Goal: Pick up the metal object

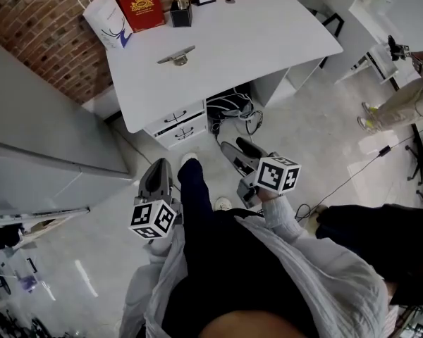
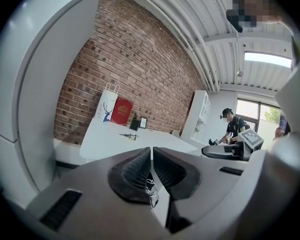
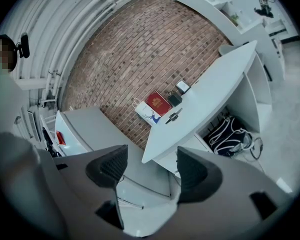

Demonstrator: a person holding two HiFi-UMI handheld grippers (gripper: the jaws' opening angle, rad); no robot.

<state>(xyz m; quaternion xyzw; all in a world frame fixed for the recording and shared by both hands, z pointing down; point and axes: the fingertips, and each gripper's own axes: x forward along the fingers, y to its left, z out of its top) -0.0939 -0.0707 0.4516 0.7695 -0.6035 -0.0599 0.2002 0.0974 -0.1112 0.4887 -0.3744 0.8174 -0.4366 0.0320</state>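
The metal object [image 1: 176, 57] looks silvery, the desk [image 1: 268, 34] smooth matt white, the brick wall [image 1: 35, 13] rough.

No readable text, red box [image 1: 139, 4] print — blurred

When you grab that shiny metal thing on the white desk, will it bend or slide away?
The metal object looks like a solid bar, so it probably stays stiff and feels heavy for its size. It lies low on the smooth white desk, so it likely won't tip, but a push might make it skid.
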